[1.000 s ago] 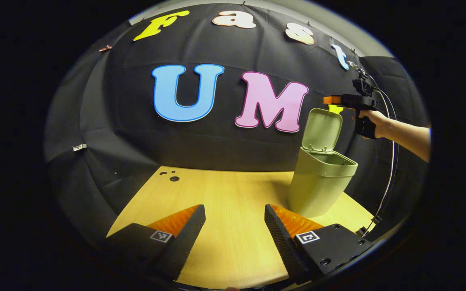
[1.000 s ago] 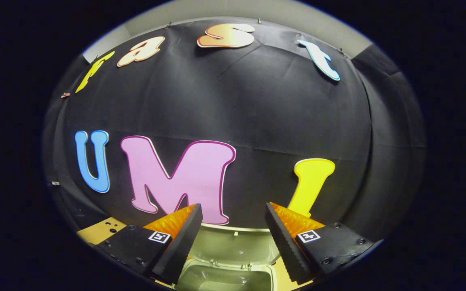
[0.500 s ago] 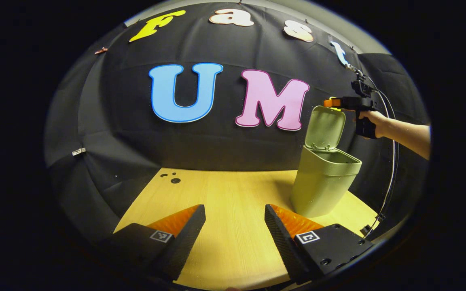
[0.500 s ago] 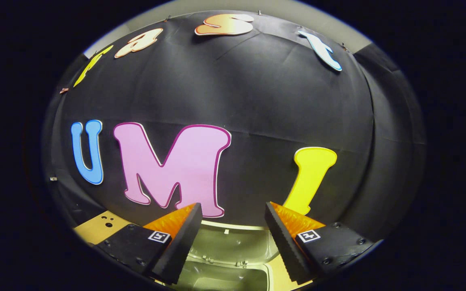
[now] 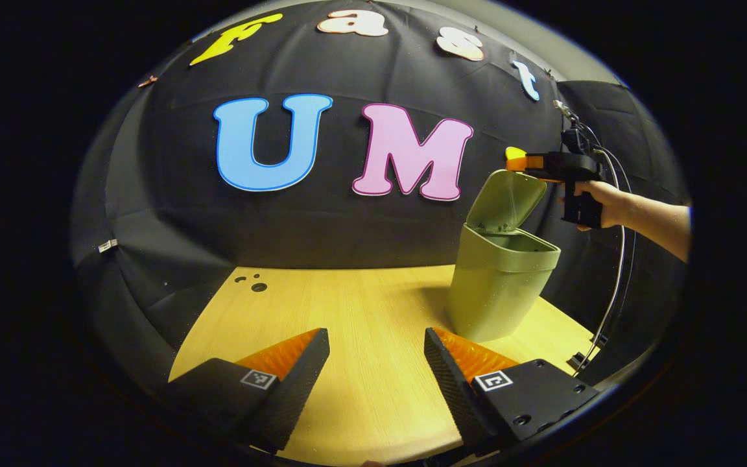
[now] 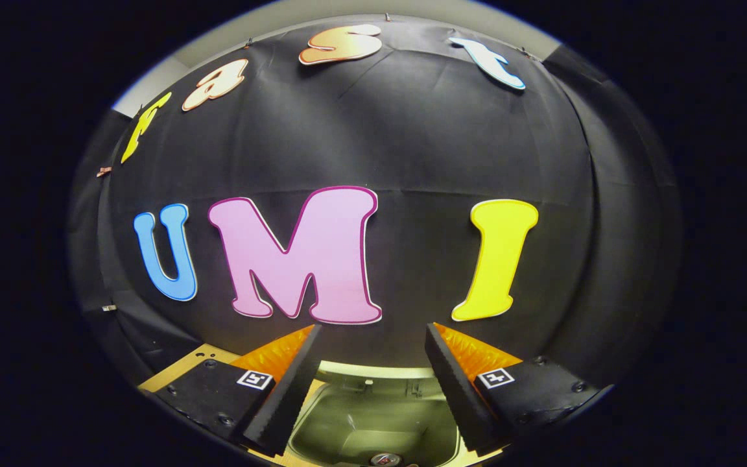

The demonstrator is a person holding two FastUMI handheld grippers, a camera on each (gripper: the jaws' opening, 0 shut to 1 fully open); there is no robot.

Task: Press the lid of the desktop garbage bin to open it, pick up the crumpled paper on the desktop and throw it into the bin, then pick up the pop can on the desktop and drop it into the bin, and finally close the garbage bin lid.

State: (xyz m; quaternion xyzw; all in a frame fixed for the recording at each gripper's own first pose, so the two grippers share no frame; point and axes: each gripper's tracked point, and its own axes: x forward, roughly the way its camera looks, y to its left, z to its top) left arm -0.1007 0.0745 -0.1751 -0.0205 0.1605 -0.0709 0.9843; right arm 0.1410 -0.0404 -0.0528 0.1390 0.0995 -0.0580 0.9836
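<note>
In the left gripper view the pale green bin (image 5: 497, 295) stands on the right of the wooden table (image 5: 347, 305). Its lid (image 5: 506, 201) is hinged at the back and leans forward over the opening. My right gripper (image 5: 521, 162), held by a hand (image 5: 600, 198), is at the lid's top edge. In the right gripper view the right gripper (image 6: 373, 327) is open, with the lid's inner face (image 6: 373, 408) between and below its fingers. A small round metallic top (image 6: 383, 459) shows at the bottom edge. My left gripper (image 5: 375, 334) hovers open above the table's front, left of the bin.
A cable (image 5: 616, 279) hangs from the right gripper down to the table's right edge. Small dark holes (image 5: 258, 286) mark the table's far left corner. The black cloth wall stands close behind the bin.
The lid has tipped from nearly upright to leaning forward over the bin, with the right gripper following its top edge. The left gripper stayed open and shifted only slightly.
</note>
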